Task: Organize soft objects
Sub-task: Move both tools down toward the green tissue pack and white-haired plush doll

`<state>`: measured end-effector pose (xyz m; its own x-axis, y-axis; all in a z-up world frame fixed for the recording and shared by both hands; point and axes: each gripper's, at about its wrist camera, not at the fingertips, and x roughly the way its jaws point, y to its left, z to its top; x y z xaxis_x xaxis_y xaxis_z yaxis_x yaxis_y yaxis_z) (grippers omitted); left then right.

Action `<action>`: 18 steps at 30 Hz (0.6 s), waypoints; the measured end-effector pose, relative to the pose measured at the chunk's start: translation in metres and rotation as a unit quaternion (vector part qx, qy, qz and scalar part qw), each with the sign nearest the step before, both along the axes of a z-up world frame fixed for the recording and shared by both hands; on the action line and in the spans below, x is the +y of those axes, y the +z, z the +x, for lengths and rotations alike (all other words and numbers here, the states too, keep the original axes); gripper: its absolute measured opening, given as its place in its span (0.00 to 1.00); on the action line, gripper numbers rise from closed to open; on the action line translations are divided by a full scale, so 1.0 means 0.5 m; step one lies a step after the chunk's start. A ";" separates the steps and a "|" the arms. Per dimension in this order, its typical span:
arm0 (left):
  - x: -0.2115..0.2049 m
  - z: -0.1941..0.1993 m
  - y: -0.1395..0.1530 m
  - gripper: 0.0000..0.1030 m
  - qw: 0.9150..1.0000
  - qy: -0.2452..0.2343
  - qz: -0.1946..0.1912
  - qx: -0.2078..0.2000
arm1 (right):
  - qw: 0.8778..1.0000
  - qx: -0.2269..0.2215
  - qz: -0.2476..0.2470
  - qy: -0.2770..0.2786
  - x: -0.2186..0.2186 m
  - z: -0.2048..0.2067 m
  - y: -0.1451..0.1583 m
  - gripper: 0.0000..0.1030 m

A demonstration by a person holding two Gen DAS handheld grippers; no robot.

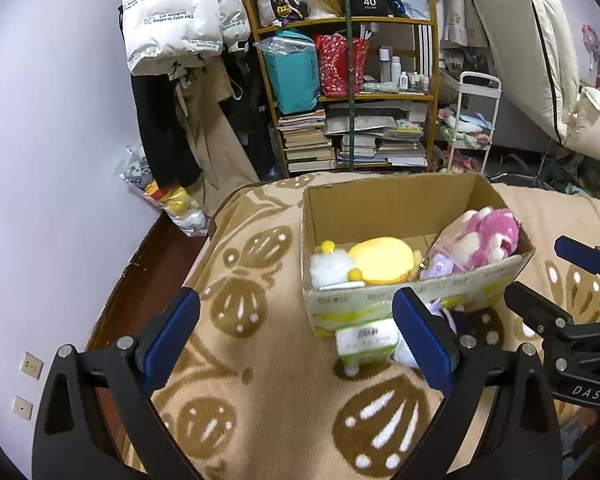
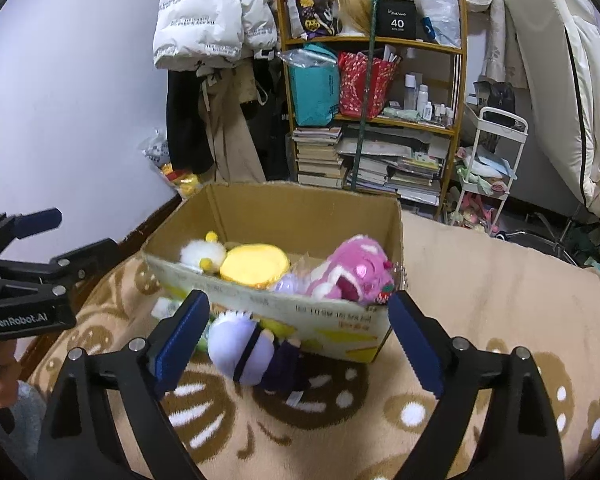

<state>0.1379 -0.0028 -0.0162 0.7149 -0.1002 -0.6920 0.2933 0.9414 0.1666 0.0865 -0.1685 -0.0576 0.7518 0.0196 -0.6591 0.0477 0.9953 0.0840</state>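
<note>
A cardboard box [image 1: 384, 204] [image 2: 300, 212] stands on the patterned blanket. It holds a white fluffy toy [image 1: 332, 266] [image 2: 202, 252], a yellow round plush [image 1: 382, 260] [image 2: 256, 266] and a pink plush [image 1: 488, 236] [image 2: 356, 272]. A lavender-haired doll in dark clothes [image 2: 252, 350] lies on the blanket against the box front. A green-white tissue pack [image 1: 366, 340] lies beside it. My left gripper [image 1: 296, 338] is open and empty, left of the pack. My right gripper [image 2: 300, 338] is open, its fingers either side of the doll and short of it.
The beige and brown blanket [image 1: 260, 400] [image 2: 480, 280] covers the bed. A wooden shelf [image 1: 348, 92] with books and bags stands behind, next to hanging coats [image 1: 180, 20] and a white cart [image 1: 474, 120]. A plastic bag of toys [image 1: 168, 196] lies on the floor.
</note>
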 end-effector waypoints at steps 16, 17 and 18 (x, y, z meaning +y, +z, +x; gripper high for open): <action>0.005 0.005 -0.047 0.93 0.999 0.009 -0.007 0.044 | 0.999 0.050 0.014 0.003 0.008 0.018 -0.046 0.99; 0.003 0.008 -0.050 0.93 0.999 0.008 -0.008 0.046 | 0.999 0.052 0.014 0.003 0.008 0.021 -0.048 0.99; 0.002 0.011 -0.053 0.93 0.999 0.007 -0.008 0.049 | 0.998 0.054 0.014 0.004 0.008 0.024 -0.051 0.99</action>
<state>0.1436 -0.0020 -0.0427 0.6452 -0.1029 -0.7570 0.2941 0.9480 0.1218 0.0983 -0.1643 -0.0833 0.6762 0.0446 -0.7354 0.0507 0.9930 0.1069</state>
